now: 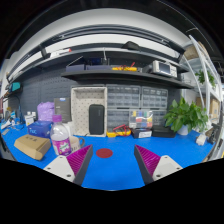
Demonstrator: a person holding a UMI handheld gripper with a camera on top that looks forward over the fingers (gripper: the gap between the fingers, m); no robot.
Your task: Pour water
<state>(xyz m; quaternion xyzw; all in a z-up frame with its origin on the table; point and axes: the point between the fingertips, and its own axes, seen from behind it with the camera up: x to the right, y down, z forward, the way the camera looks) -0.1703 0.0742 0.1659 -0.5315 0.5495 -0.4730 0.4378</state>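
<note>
Claw held wide above blue desk; bottle ahead-left, red disc just ahead.

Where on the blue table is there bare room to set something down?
Bare blue table lies between and just ahead of the open gripper, around the red disc. It is crowded by the bottle and brown box.
</note>
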